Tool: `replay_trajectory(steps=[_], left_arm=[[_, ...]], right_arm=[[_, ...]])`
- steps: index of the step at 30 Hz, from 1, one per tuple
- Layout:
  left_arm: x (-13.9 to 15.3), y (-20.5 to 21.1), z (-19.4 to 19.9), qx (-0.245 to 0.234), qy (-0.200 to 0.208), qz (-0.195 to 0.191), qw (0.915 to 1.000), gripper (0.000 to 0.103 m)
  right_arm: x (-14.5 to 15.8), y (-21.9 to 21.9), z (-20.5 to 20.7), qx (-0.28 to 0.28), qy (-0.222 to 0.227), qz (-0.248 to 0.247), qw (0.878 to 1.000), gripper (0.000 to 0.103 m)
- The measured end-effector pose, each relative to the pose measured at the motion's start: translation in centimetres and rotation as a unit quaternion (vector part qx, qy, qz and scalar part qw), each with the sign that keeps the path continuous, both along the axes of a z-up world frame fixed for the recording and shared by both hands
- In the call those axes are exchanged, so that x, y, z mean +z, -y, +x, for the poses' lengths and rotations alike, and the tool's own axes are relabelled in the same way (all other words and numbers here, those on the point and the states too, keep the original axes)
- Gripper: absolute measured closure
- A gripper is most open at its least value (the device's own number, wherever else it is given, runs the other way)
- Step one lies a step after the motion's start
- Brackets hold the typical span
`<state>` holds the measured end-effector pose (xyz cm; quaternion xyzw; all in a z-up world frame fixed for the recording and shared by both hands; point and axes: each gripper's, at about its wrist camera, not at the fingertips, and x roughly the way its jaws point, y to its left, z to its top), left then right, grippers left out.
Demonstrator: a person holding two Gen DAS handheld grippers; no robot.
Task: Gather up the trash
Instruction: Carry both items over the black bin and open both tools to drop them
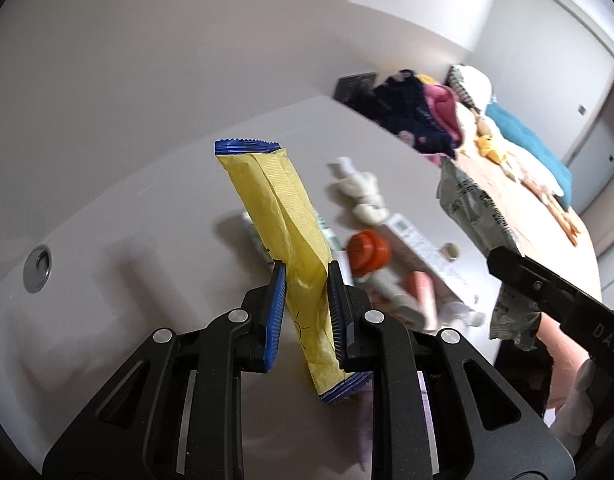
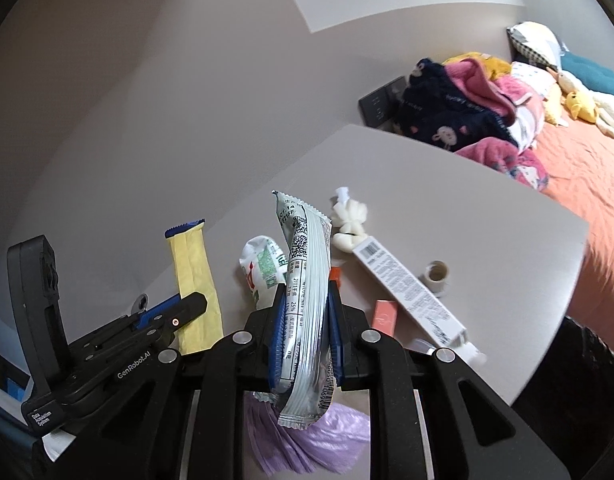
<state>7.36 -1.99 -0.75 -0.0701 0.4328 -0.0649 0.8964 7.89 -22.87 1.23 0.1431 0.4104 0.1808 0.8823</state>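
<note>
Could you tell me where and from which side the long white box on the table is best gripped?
Grip the white box across its narrow width, about mid-length, coming from above. It lies flat on the table, long and slim, so only its short sides fit between jaws. The tape roll sits close beside it; keep clear.

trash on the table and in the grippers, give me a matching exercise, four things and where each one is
Things:
1. yellow wrapper
2. silver wrapper
3. long white box
4. purple bag

Places:
A. lying flat on the table
B. clamped in the right gripper
C. clamped in the left gripper
D. below the right gripper

Pairs: 1-C, 2-B, 3-A, 4-D
</note>
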Motion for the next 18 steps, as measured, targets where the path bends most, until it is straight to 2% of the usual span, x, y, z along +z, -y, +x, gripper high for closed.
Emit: replay_trajectory(steps=[10, 18], left_arm=[[1.6, 5.2, -1.1, -0.07, 0.02, -0.007, 0.9974, 0.083], [2.3, 10.2, -1.9, -0.131, 0.028, -0.015, 0.9908, 0.083]], right_arm=[[1.9, 4.4, -3.3, -0.049, 0.025, 0.003, 0.998, 0.083], [2.6, 8.8, -5.9, -0.097, 0.036, 0.0, 0.995, 0.083]])
